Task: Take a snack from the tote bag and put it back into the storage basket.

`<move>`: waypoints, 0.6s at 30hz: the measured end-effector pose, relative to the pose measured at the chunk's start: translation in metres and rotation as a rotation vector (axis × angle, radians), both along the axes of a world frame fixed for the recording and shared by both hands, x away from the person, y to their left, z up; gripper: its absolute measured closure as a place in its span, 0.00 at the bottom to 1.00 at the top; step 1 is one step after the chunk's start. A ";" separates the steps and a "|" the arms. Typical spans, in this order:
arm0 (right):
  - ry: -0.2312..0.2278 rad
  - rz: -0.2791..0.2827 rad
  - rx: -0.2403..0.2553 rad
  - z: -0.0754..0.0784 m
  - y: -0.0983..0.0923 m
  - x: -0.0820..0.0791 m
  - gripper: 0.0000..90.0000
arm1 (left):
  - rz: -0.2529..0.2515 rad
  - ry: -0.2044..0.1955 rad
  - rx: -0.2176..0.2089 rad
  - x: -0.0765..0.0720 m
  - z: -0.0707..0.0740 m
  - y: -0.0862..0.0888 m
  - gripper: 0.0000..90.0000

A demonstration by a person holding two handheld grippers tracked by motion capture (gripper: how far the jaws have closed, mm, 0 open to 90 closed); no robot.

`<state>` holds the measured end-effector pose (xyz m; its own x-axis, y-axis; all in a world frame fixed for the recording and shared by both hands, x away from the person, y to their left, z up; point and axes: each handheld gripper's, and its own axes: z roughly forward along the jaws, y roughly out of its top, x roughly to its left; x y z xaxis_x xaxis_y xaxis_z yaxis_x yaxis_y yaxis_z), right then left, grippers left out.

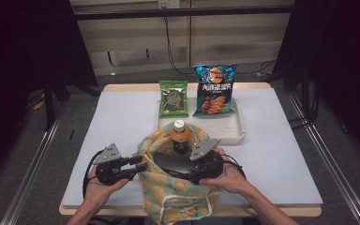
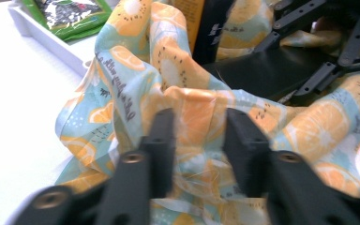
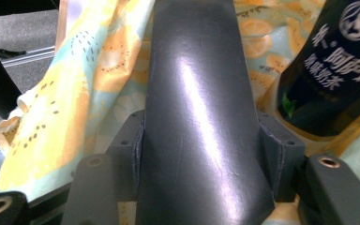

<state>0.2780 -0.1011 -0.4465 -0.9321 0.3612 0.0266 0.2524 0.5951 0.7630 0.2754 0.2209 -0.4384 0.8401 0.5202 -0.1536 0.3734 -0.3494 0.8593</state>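
A cloth bag (image 1: 178,187) printed with orange and kiwi slices stands open at the table's near middle. An orange-labelled bottle (image 1: 180,136) is upright inside it. My left gripper (image 1: 139,164) is at the bag's left rim; in the left gripper view a fold of that cloth (image 2: 194,117) fills the gap in my left gripper (image 2: 199,136), pinched between the jaws. My right gripper (image 1: 185,171) is shut on a flat, glossy black pack (image 1: 168,164) lying across the bag's mouth. The right gripper view has my right gripper (image 3: 199,154) with its pads on both sides of the pack (image 3: 197,93), and the bottle (image 3: 337,70) at the right.
A white tray (image 1: 236,133) sits just behind the bag. A green snack packet (image 1: 173,98) and a blue crisp packet (image 1: 214,91) lean in it. The white table top (image 1: 117,122) stretches out to either side, and its front edge lies close under my hands.
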 end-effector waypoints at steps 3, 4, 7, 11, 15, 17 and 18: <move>-0.005 0.004 0.008 0.002 -0.002 -0.002 0.48 | -0.023 0.008 -0.002 -0.001 0.002 -0.001 0.95; -0.008 0.003 0.012 0.003 -0.003 -0.003 0.48 | -0.028 0.008 0.002 -0.001 0.002 -0.001 0.99; -0.013 -0.003 0.023 0.006 -0.006 -0.003 0.48 | -0.027 0.015 0.013 -0.001 0.002 -0.002 1.00; -0.015 -0.014 0.044 0.010 -0.011 -0.003 0.48 | -0.018 0.038 0.025 -0.001 -0.001 -0.001 1.00; -0.025 -0.024 0.084 0.018 -0.016 -0.003 0.48 | -0.027 0.058 0.032 0.001 -0.006 -0.001 1.00; -0.029 -0.023 0.100 0.023 -0.014 -0.003 0.48 | -0.041 0.063 0.015 0.000 -0.006 -0.005 1.00; -0.036 -0.023 0.103 0.026 -0.012 -0.002 0.48 | -0.051 0.056 0.022 0.000 -0.006 -0.006 1.00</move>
<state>0.2756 -0.1133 -0.4208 -0.9248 0.3792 0.0317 0.2363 0.5072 0.8288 0.2757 0.2148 -0.4444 0.8558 0.4810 -0.1902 0.4023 -0.3879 0.8293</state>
